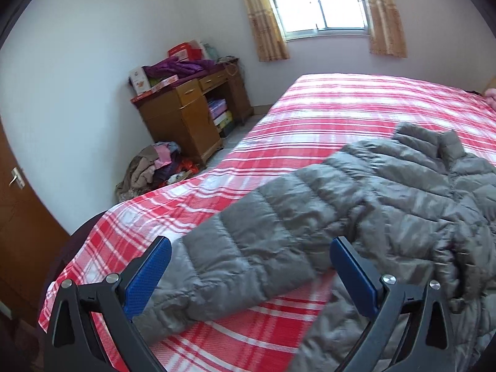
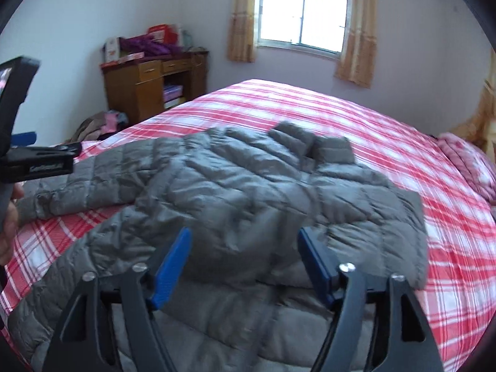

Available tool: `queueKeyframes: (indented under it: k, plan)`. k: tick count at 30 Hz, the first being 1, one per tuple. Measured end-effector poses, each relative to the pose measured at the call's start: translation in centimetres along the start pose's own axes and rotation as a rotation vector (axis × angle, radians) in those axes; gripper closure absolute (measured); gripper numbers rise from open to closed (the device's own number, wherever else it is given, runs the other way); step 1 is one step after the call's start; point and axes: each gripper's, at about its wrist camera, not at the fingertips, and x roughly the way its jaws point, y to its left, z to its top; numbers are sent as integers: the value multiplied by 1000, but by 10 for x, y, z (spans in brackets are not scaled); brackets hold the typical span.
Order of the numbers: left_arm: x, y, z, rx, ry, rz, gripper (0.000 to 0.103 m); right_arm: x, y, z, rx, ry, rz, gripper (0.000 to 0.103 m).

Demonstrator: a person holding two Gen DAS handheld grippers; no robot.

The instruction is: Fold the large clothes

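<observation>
Grey jacket (image 2: 248, 192) flat on bed (image 2: 387, 130); both jaws spread above it, gripping nothing.

A jacket (image 2: 248, 192) lies on the bed (image 2: 387, 130), a desk (image 2: 145, 90) beyond its far left corner.

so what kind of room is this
Most likely a home bedroom: a bed with a red plaid cover, a wooden desk piled with clutter in the corner, and a curtained window.
</observation>
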Motion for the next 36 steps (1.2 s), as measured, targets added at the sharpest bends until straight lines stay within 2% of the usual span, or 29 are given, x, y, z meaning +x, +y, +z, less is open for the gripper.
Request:
queueKeyframes:
  k: [1, 7, 10, 14, 15, 16, 17, 18, 19, 22, 26, 28, 31, 32, 33, 34, 35, 36]
  plan:
    - [-3, -13, 0, 15, -1, -26, 1, -2, -11, -3, 14, 2, -21, 46]
    - [-15, -87, -1, 70, 10, -198, 1, -2, -88, -37, 129, 51, -205, 45]
    - [-15, -121, -3, 91, 33, -271, 1, 0, -108, -52, 157, 64, -228, 38]
    - [-9, -155, -9, 149, 46, -303, 3, 2, -119, -71, 151, 64, -237, 31]
    - [-5, -158, -11, 151, 53, -331, 23, 4, -119, -75, 152, 64, -232, 31]
    - [-1, -159, -12, 157, 63, -336, 39, 6, -119, -80, 157, 65, -220, 30]
    - [3, -159, -13, 163, 77, -344, 69, 9, -122, -84, 161, 67, -213, 28]
    - [6, -159, -15, 159, 90, -376, 88, 12, -123, -87, 164, 73, -208, 27]
    - [7, -157, -16, 152, 87, -403, 89, 14, -125, -89, 170, 80, -203, 27]
    - [3, -147, -15, 143, 31, -358, 92, 15, -127, -94, 184, 93, -201, 23]
    - [5, -130, -10, 130, -11, -271, 93, 18, -127, -96, 173, 103, -205, 20]
    - [11, -128, -12, 145, 1, -270, 93, 20, -125, -97, 168, 109, -208, 18]
    - [15, -125, -18, 142, 16, -227, 92, 24, -124, -97, 157, 132, -210, 18]
    - [16, -125, -20, 149, 27, -226, 88, 25, -124, -97, 156, 138, -208, 17]
    - [17, -125, -22, 165, 43, -207, 76, 26, -125, -97, 160, 146, -201, 17]
    - [17, -123, -24, 172, 47, -183, 68, 25, -128, -97, 173, 155, -180, 17]
    - [14, -119, -25, 171, 35, -165, 45, 23, -132, -96, 194, 158, -164, 18]
    - [10, -112, -25, 163, 0, -140, 29, 17, -137, -95, 223, 158, -155, 18]
